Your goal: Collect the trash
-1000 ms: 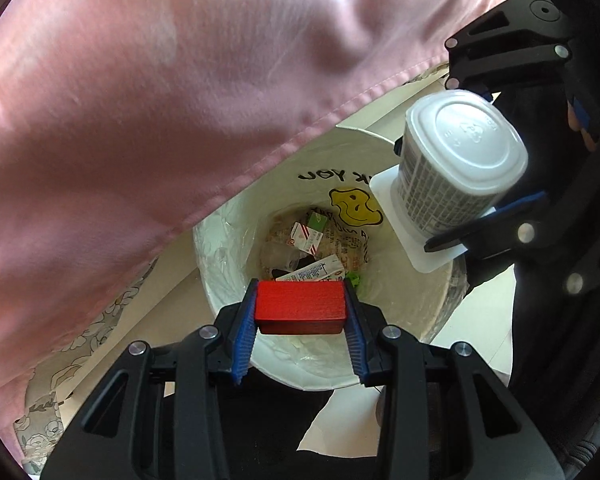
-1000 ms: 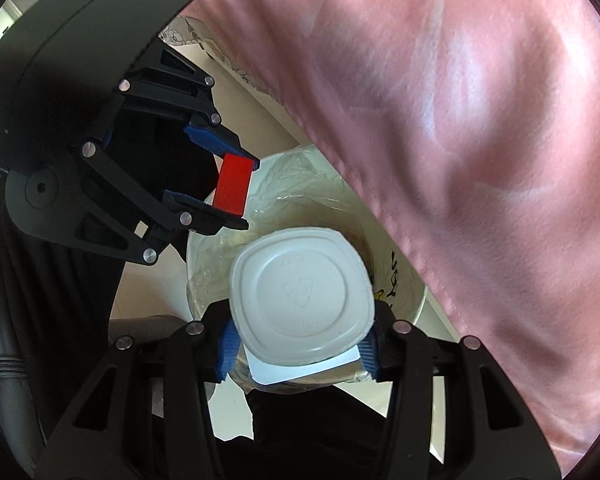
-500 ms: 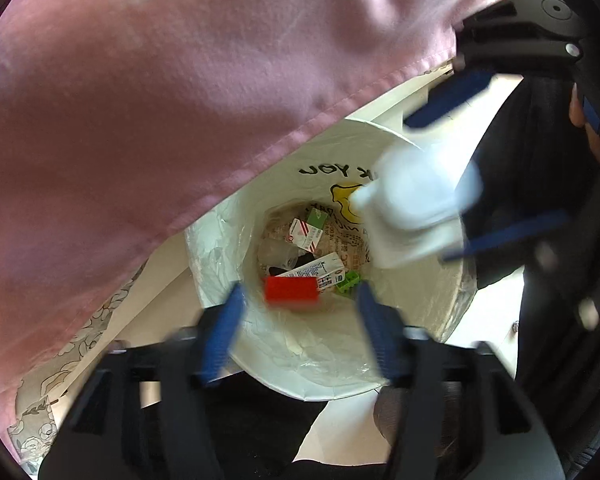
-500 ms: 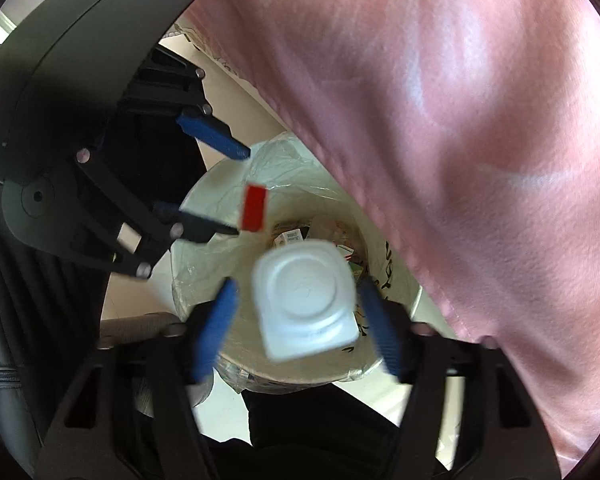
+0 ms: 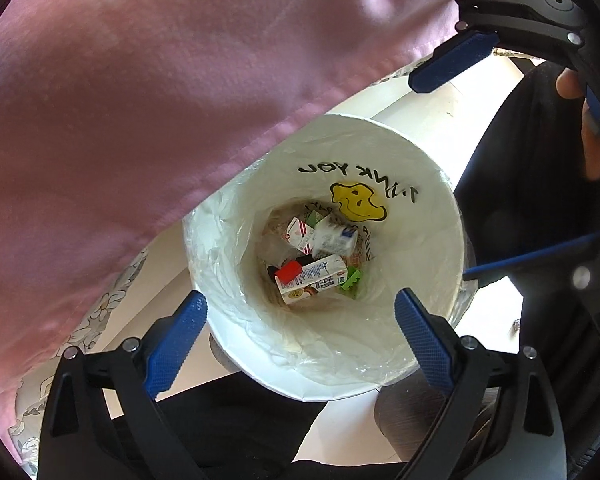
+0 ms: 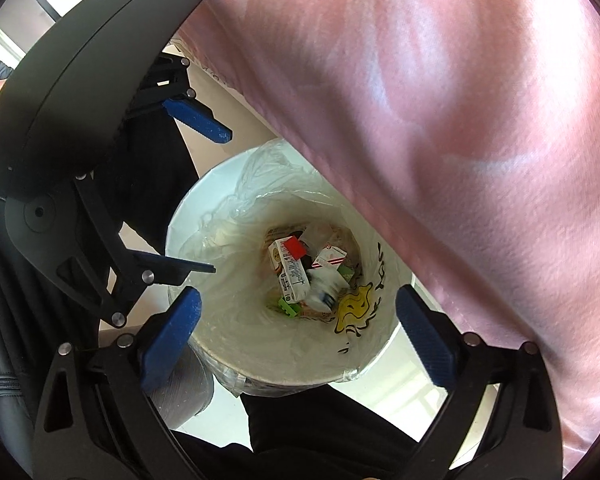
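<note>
A white bin lined with a plastic bag with a yellow smiley face stands on the floor below both grippers; it also shows in the right wrist view. At its bottom lie a red block, a white cup, small cartons and a green piece. My left gripper is open and empty above the bin's near rim. My right gripper is open and empty above the bin, and shows at the upper right of the left wrist view.
A pink cloth hangs from the table edge beside the bin and fills much of both views. The person's dark trousers are near the bin. A pale floor surrounds it.
Both grippers opened over the bin. The red block fell from my left gripper and the white cup from my right gripper; both now lie at the bin's bottom.
</note>
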